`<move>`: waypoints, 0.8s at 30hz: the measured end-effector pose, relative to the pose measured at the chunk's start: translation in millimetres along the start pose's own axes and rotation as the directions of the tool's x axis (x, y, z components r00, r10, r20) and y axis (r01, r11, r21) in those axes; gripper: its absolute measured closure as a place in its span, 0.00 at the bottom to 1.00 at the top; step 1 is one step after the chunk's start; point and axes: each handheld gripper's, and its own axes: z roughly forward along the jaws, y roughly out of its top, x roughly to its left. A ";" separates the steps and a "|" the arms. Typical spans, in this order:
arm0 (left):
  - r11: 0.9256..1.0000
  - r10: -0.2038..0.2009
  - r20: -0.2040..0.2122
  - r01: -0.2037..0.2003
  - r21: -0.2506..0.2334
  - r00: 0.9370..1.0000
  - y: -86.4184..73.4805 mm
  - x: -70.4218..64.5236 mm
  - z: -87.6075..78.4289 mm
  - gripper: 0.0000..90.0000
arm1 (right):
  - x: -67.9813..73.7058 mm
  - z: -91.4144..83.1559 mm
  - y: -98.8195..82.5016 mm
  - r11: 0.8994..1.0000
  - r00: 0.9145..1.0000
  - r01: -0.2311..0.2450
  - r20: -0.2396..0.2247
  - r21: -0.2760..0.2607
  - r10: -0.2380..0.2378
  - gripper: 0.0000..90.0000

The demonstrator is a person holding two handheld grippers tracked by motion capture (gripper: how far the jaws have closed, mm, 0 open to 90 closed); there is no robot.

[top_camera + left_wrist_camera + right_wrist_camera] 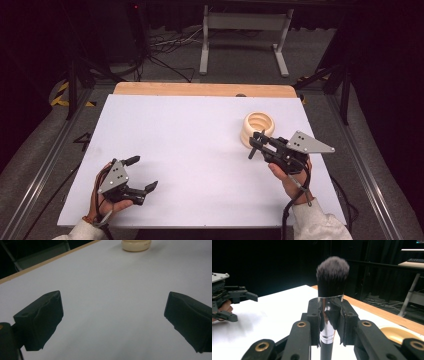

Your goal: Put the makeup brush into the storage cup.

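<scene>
My right gripper is shut on a makeup brush with dark bristles, a silver ferrule and a black handle. The brush stands upright between the pads, bristles above them. Just behind that gripper sits a cream ribbed ring-shaped holder, which is also at the top of the left gripper view and at the lower right of the right gripper view. My left gripper rests near the table's front left, open with nothing between its jaws.
A white sheet covers the table, and a wooden strip runs along the far edge. Beyond it are a metal stand and cables on the floor. Dark surroundings lie on both sides.
</scene>
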 end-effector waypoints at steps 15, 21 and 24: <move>0.998 -0.067 -0.062 0.067 0.002 0.996 -20.9 5.9 -25.5 0.03 | -16.8 -6.1 10.7 1.000 0.999 -0.004 0.051 -0.009 0.005 0.83; 0.997 -0.077 -0.081 0.075 -0.026 0.994 -21.0 9.3 -30.2 0.03 | -22.0 -5.3 16.7 1.000 0.998 0.007 0.070 -0.008 -0.006 0.83; 0.997 -0.079 -0.080 0.077 -0.025 0.994 -21.0 9.1 -29.3 0.03 | -26.2 -3.1 19.7 1.000 0.997 0.005 0.076 -0.010 -0.004 0.83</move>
